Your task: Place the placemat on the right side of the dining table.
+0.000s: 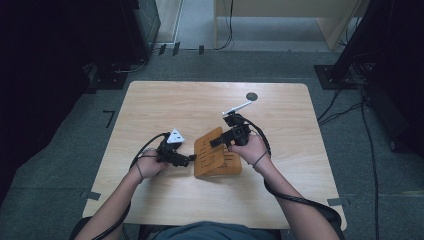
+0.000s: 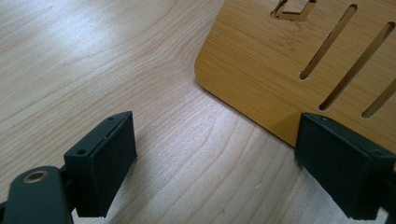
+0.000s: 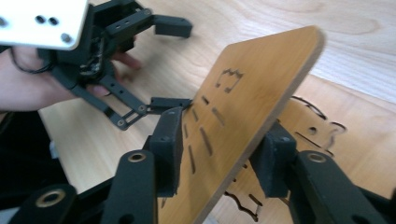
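A brown wooden board (image 1: 217, 157) with long slots lies at the middle of the table. In the right gripper view its upper panel (image 3: 252, 84) is tilted up off a lower cut-out panel (image 3: 317, 126). My right gripper (image 3: 222, 154) is shut on that upper panel, one pad on the slotted face and one on the back; from above the right gripper (image 1: 216, 141) sits over the board's far left corner. My left gripper (image 2: 210, 172) stands open on the bare table, its right pad against the board's rounded left edge (image 2: 289, 56). Seen from above, the left gripper (image 1: 190, 159) touches the board's left side.
The light wooden table (image 1: 150, 105) has a round dark cable hole (image 1: 252, 96) near its far edge. Cables trail from both grippers toward the person. Dark equipment and floor cables surround the table.
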A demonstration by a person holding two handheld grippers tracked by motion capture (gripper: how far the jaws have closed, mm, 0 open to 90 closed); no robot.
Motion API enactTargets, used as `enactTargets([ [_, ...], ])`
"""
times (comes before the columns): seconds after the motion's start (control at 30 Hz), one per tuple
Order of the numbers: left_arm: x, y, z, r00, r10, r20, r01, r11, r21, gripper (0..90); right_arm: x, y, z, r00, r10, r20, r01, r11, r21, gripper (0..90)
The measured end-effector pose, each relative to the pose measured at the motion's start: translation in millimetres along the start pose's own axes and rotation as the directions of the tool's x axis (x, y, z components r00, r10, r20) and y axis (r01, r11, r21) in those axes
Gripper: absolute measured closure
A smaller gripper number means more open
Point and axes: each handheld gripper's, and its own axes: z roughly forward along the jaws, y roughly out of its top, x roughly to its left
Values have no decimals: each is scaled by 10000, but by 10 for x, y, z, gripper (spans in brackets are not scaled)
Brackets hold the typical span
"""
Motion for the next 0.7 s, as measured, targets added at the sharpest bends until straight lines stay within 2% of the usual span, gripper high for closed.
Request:
enactTargets([
  [0.13, -7, 2, 4, 10000, 10, 16, -10, 10000, -10, 116, -35, 4, 44, 10000, 4, 82, -4, 10000, -11, 628],
  [0.2, -8, 0, 6, 10000, 19, 25, -18, 10000, -44, 116, -46, 16, 59, 9998, 171, 42, -171, 9999, 18, 726],
  [0.27, -7, -1, 7, 10000, 45, 38, -45, 10000, -55, 116, -49, 19, 60, 9999, 169, -12, -169, 9998, -44, 746],
  [0.3, -1, -8, 6, 9999, 132, 71, -132, 9999, -89, 116, -60, 30, 57, 9982, 536, -250, -535, 9986, 49, 765],
  [0.33, -1, -8, 6, 9999, 132, 71, -132, 9999, -89, 116, -60, 30, 57, 9982, 536, -250, -535, 9986, 49, 765],
  [0.4, 6, -12, 3, 9998, 166, 108, -164, 9998, -107, 116, -98, 36, 61, 9892, 1314, -648, -1306, 9913, 160, 779],
  [0.43, 10, -14, -1, 9998, 174, 136, -173, 9998, -102, 116, -112, 34, 65, 9887, 1357, -632, -1350, 9907, 157, 794],
  [0.47, 12, -17, 0, 9998, 82, 172, -79, 9998, -166, 116, -131, 30, 70, 9886, 1402, -557, -1397, 9901, 125, 801],
  [0.57, 28, -18, -10, 9994, -219, 279, 225, 9995, -220, 117, -186, 28, 64, 9802, 1764, -904, -1768, 9842, 45, 827],
  [0.7, 59, -25, -29, 9975, -494, 506, 509, 9983, -283, 117, -176, 39, 9, 9781, 1757, -1120, -1784, 9839, -146, 863],
])
